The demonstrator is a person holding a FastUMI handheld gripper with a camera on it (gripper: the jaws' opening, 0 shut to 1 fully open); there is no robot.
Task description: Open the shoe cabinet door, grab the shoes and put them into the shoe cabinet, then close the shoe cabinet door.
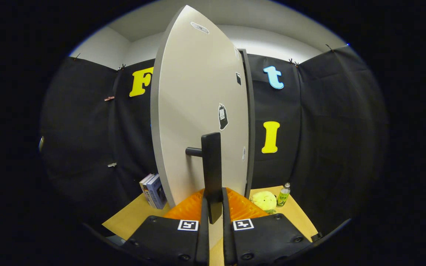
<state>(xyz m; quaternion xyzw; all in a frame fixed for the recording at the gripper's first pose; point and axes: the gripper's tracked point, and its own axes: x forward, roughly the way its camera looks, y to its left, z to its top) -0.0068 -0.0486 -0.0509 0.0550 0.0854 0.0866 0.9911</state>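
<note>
gripper view: tool [213, 201] clamps door handle [212, 166]; books [154, 191], plush toy [264, 200], bottle [283, 195] flank it.

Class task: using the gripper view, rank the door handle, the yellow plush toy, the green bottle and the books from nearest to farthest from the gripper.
1. Door handle: between the fingers of the gripper, clamped.
2. Yellow plush toy: on the table, beyond the right finger.
3. Green bottle: just behind the toy.
Books: left of the door, too close to call against the bottle.
</note>
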